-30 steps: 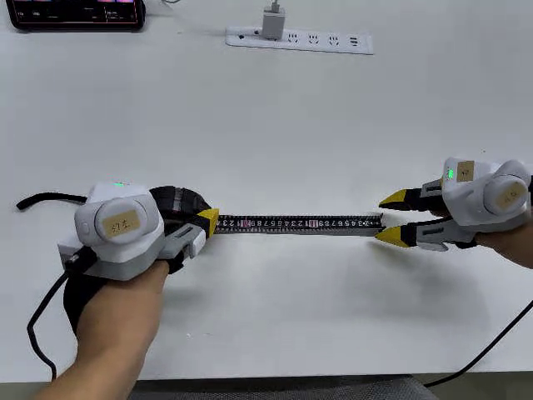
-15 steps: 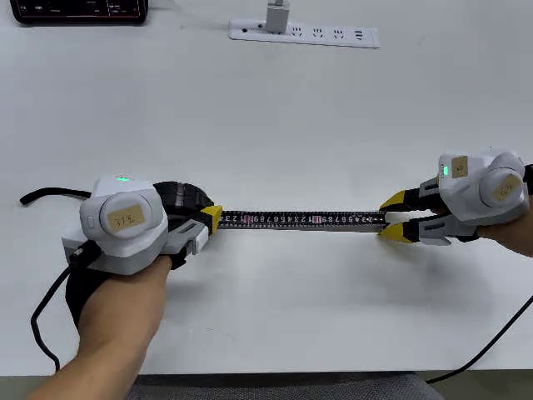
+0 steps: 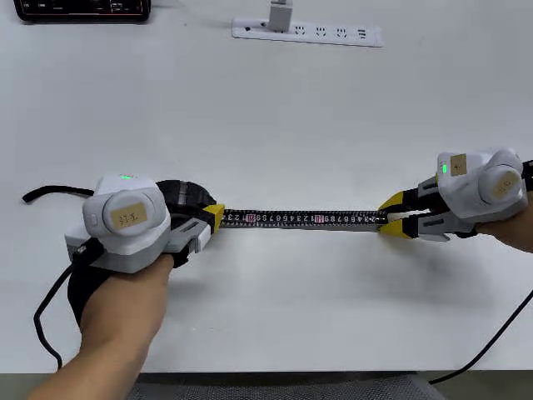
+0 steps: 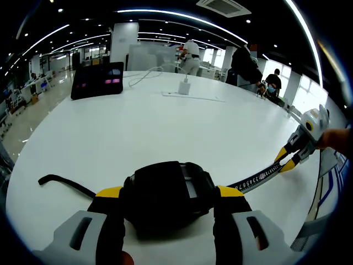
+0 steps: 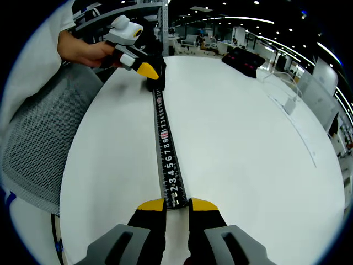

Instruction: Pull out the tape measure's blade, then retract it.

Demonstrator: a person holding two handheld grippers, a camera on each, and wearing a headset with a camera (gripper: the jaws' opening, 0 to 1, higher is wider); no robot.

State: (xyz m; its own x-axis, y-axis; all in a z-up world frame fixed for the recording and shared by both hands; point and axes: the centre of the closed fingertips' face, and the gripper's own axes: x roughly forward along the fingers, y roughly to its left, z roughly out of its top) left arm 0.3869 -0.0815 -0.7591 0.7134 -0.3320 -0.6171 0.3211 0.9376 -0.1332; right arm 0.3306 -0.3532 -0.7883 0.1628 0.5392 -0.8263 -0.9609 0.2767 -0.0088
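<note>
In the head view, your left gripper [image 3: 200, 218] clamps the black round tape measure case [image 3: 185, 196] near the white table's [image 3: 275, 117] front edge. Your right gripper [image 3: 395, 223] pinches the tip of the dark numbered blade [image 3: 304, 219], which lies stretched straight along that edge. In the left gripper view, both jaws press the case's sides. In the right gripper view, the jaws sit narrow on either side of the blade's end.

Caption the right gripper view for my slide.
Right tool pinching the tip of the blade, left tool holding the tape measure.

An open-plan office or lab hall: ceiling light strips [image 4: 165, 12], a long white workbench [image 3: 291, 125], a power strip [image 3: 308, 32] at twelve o'clock.
</note>
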